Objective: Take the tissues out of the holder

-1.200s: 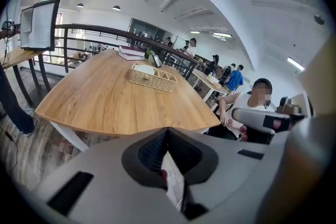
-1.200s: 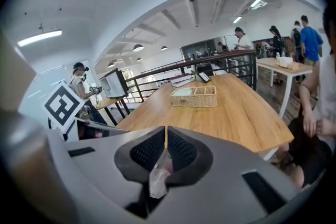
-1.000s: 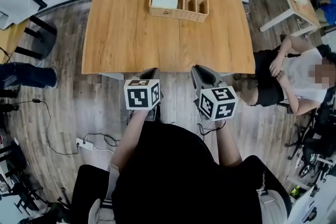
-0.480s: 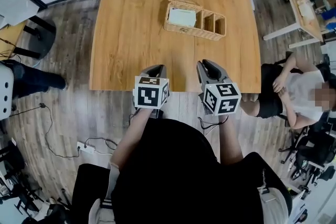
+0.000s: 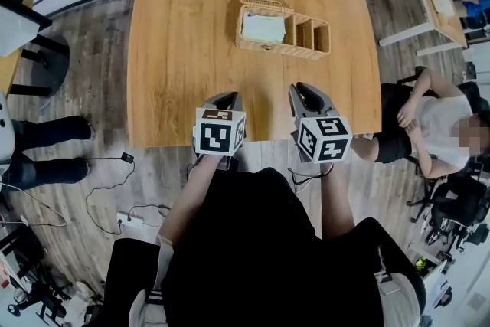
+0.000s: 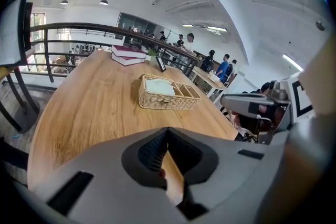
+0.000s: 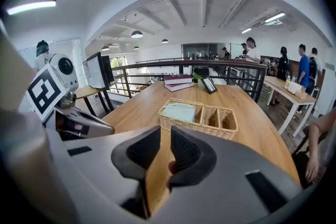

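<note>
Holder [image 5: 309, 37] w/ tissues [image 5: 262, 28] at 12 o'clock, well apart; reach not begun. Left gripper [image 5: 222, 97] pressed together, empty; right gripper [image 5: 306, 88] jaws opening, nothing between, prob. readying a pinch.

Black top [image 5: 253, 241], dark trousers [image 5: 130, 276]. Left tool [image 5: 222, 97] and right tool [image 5: 305, 89]: grey moulded shells, black ribbed pads [image 7: 185, 151], each with a white cube [image 5: 220, 132] carrying black square markers.
</note>
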